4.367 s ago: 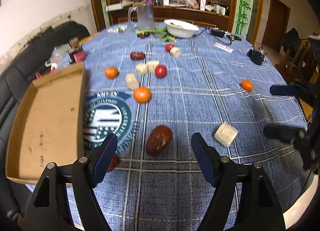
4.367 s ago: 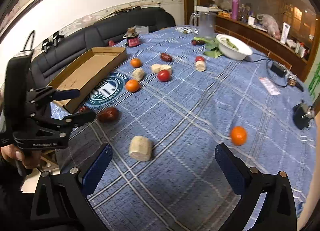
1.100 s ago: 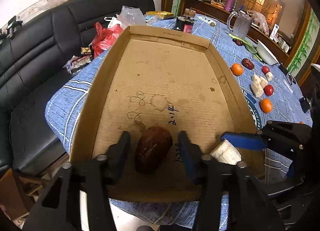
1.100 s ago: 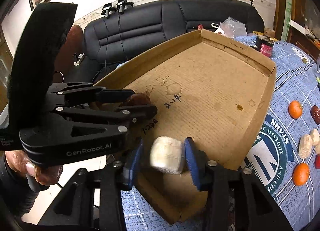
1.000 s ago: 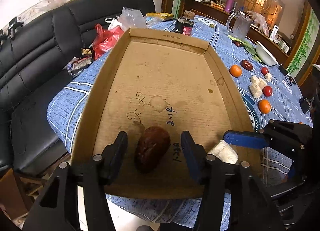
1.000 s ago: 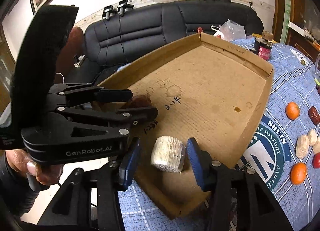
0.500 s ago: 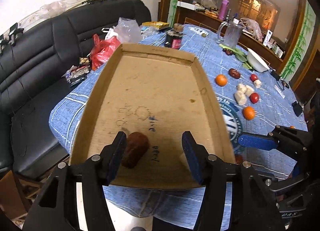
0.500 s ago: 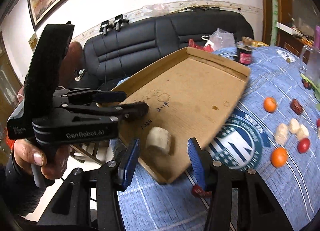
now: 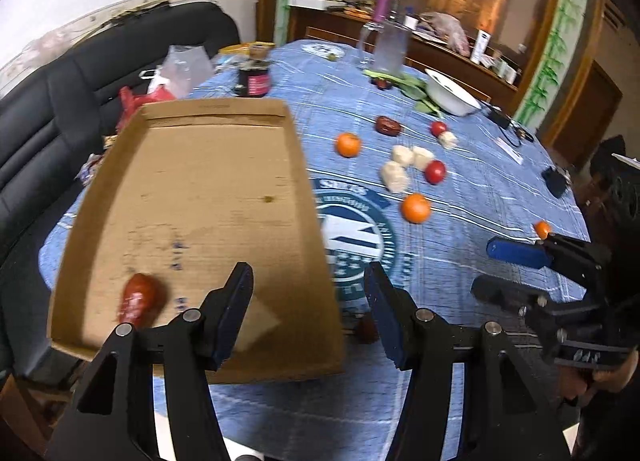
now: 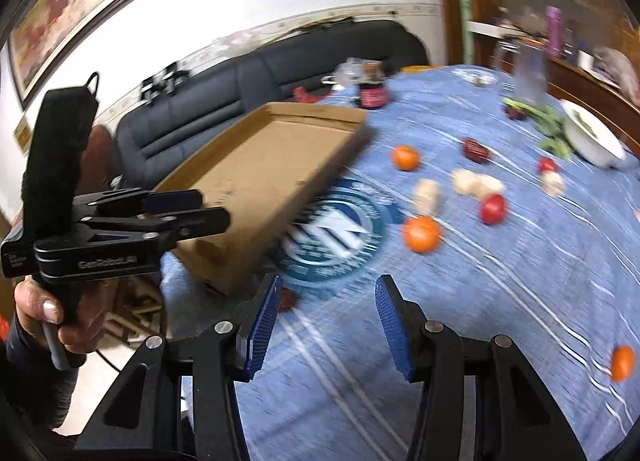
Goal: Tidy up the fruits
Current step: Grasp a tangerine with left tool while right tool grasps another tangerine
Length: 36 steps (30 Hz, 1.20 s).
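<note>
Both my left tool [image 9: 308, 309] and right tool [image 10: 326, 321] gape with nothing between their pads. A dark red date [image 9: 138, 301] and a pale chunk [image 9: 256, 327] lie in the cardboard tray [image 9: 216, 189], near its front wall. That tray overhangs the table [image 9: 460, 221] edge; a knock could tip it. A small red fruit [image 10: 286, 299] just beside the tray's front corner could roll off.

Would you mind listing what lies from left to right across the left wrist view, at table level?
Red date in the cardboard tray → printed round emblem → nearest orange → small orange by the table edge.
</note>
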Motion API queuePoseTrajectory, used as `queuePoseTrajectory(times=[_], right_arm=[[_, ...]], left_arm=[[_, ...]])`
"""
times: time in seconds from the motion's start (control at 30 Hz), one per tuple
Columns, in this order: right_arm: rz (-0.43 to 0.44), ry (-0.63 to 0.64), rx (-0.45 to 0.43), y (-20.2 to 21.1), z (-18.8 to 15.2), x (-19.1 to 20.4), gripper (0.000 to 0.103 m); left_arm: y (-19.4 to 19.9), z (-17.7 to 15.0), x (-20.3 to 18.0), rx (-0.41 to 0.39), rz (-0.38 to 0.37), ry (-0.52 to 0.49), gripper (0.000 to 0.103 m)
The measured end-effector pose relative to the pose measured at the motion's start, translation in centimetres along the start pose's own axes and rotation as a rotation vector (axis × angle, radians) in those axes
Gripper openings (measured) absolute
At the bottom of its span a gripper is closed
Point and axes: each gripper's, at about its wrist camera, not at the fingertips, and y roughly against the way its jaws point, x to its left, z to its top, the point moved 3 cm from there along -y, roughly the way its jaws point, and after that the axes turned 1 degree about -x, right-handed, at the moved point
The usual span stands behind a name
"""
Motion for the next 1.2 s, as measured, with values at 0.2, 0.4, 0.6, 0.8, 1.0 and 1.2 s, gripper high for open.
queuePoseTrajectory(times=[0.2,0.4,0.6,0.8,1.0,1.2], right_arm=[[-0.077,-0.080,-0.017,2.3,-1.5,-4.9,0.051],[-0.137,-0.127,-0.032,4.5,-2.7,-8.1,0.051],[-0.197,-0.165,-0.032,6.0,-3.7,-11.0,0.051],[-0.257,-0.181,-0.036,7.5,-4.1,-13.6,0.051],[-0.374,-0.180,-0.024,8.0,-4.3,-17.3,0.051],[-0.413,-0.203,0.038,6.4,-5.3,-20.7,0.051]], left_arm=[[-1.0,0.4,-2.7,0.019,-0.044,-0.036,0.056],[-1.8,1.2,-5.6,0.026,-0.077,-0.081,0.056],[-3.1,2.0,-8.1,0.042,-0.102,-0.110,0.056],[-4.2,2.5,-9.7,0.058,-0.116,-0.125,0.056],[-6.2,3.1,-10.5,0.089,-0.123,-0.124,0.056],[-9.2,3.9,-10.6,0.121,-0.088,-0.112,0.056]])
